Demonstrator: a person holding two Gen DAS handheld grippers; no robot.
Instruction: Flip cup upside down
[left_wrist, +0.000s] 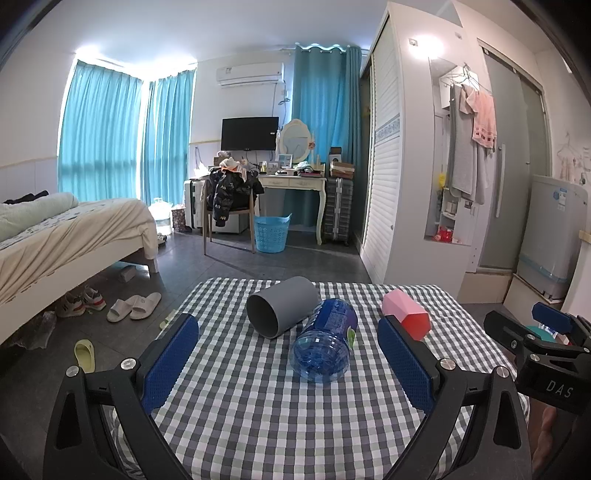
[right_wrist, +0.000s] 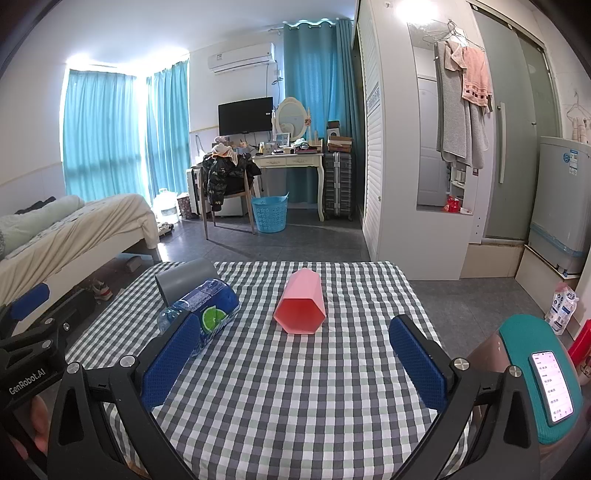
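Note:
A grey cup (left_wrist: 282, 310) lies on its side on the checked tablecloth (left_wrist: 258, 398), mouth toward me; it also shows in the right wrist view (right_wrist: 184, 282). A pink hexagonal cup (right_wrist: 301, 308) lies on its side, mouth toward me, also in the left wrist view (left_wrist: 406, 314). A blue water bottle (left_wrist: 325, 343) lies between them, touching the grey cup, and shows in the right wrist view (right_wrist: 207, 314). My left gripper (left_wrist: 288, 362) is open and empty, short of the bottle. My right gripper (right_wrist: 295, 362) is open and empty, short of the pink cup.
The table's far edge (right_wrist: 306, 263) drops to the tiled floor. A bed (left_wrist: 66, 236) stands left, a white wardrobe (left_wrist: 391, 184) right, a chair and blue basket (left_wrist: 271, 232) beyond. A phone on a teal armband (right_wrist: 552, 386) is at right.

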